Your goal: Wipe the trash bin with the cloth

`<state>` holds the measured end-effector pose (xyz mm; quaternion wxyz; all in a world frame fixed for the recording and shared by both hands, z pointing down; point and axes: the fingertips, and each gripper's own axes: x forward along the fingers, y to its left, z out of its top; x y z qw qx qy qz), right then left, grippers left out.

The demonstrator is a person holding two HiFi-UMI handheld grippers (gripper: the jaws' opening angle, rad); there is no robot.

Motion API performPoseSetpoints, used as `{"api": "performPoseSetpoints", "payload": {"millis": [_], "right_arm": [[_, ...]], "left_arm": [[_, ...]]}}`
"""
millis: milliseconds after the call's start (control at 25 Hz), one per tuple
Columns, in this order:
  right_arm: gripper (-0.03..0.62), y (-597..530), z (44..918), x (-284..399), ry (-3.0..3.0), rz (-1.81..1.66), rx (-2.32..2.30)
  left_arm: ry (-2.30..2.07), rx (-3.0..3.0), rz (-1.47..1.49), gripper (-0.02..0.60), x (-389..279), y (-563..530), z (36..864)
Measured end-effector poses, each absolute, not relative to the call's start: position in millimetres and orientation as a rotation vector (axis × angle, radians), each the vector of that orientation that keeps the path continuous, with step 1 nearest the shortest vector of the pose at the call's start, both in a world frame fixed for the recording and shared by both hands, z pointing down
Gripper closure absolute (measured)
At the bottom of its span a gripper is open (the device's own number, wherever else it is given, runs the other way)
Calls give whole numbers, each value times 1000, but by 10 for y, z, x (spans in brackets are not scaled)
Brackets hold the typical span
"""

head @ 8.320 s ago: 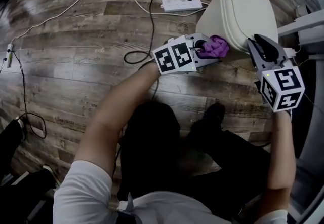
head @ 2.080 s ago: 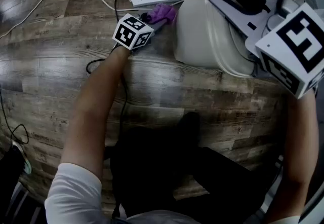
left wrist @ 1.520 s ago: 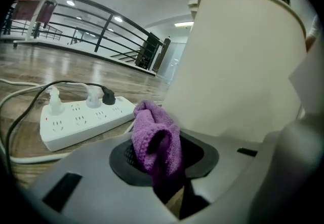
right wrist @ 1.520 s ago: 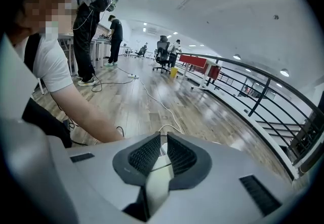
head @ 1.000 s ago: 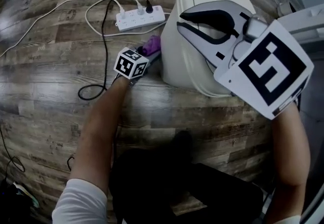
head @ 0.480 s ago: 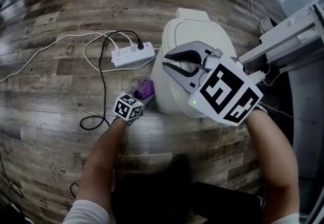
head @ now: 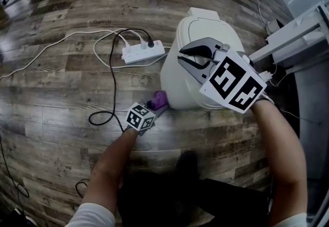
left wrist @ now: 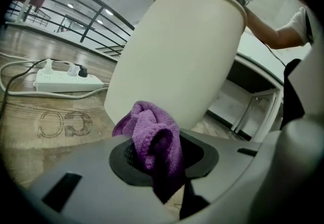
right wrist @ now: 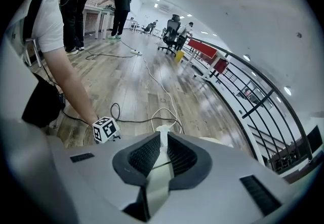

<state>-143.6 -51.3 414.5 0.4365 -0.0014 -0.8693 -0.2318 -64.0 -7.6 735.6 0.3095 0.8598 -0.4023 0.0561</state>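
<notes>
Left gripper view: cloth (left wrist: 152,134) between jaws

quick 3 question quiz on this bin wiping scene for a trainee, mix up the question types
1. True or false: the left gripper is shut on the purple cloth.
2. What is the right gripper clamping? A) the trash bin at its rim B) the purple cloth C) nothing
3. In the head view, on which side of the trash bin does the power strip lie?

Key
1. True
2. A
3. Left, on the floor
</notes>
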Motion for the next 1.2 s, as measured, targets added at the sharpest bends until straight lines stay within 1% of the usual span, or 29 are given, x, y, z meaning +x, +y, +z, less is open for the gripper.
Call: {"api": "performPoseSetpoints", "payload": {"millis": [120, 280, 440, 680, 920, 1040, 1200], "right_arm": [[549, -537, 4128, -1439, -2156, -579, 14], [549, -548, 4132, -1450, -2150, -583, 29], [549, -544, 4131, -1438, -2150, -583, 31], [549, -542, 4029, -1418, -2206, -549, 7], [549, -633, 3802, -1302, -2253, -442, 25], [549, -674, 3585, -1182, -2249, -363, 34], [549, -610, 3127, -1039, -2242, -262, 22]], "left_arm": [[-986, 2304, 147, 471, -429, 121, 7327], [-816, 2370, 153, 471, 13, 506, 7249], [-670, 2455, 131, 476, 320, 853, 7004], [-730, 2468, 67, 479, 21, 934, 6287], [-802, 2365, 120, 480, -231, 1171, 5583], [-840, 2297, 112, 480, -272, 1261, 5133], [-885, 2230, 76, 480, -326, 1311, 4338]]}}
